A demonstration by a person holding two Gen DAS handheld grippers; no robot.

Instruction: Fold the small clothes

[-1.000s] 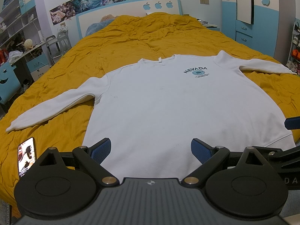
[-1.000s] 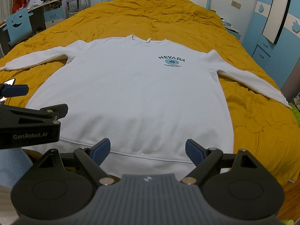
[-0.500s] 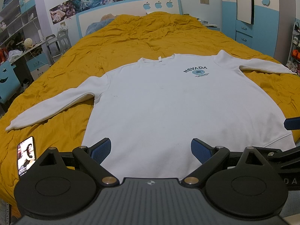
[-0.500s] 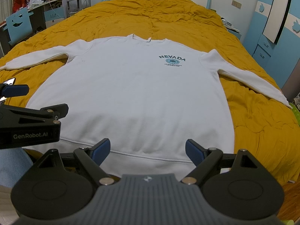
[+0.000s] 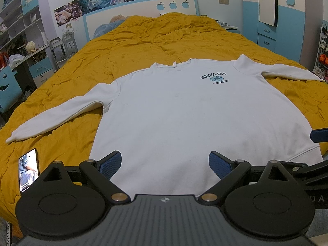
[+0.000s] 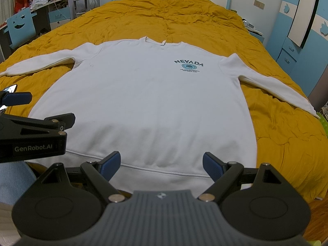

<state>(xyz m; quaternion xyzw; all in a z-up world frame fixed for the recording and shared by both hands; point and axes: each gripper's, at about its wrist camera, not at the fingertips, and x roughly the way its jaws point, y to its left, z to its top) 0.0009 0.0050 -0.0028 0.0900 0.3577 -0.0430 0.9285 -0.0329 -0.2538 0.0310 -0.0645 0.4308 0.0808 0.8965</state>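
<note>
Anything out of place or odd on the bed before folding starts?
One thing: a smartphone with its screen lit lies on the mustard-yellow quilt, beside the left sleeve of the white NEVADA sweatshirt. The sweatshirt lies flat, sleeves spread.

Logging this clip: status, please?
Left gripper and right gripper open, empty. Sweatshirt flat, unfolded on bed. Phone beside left sleeve.

Left gripper (image 5: 165,163) and right gripper (image 6: 161,165) side by side — jaws spread wide, nothing held
</note>
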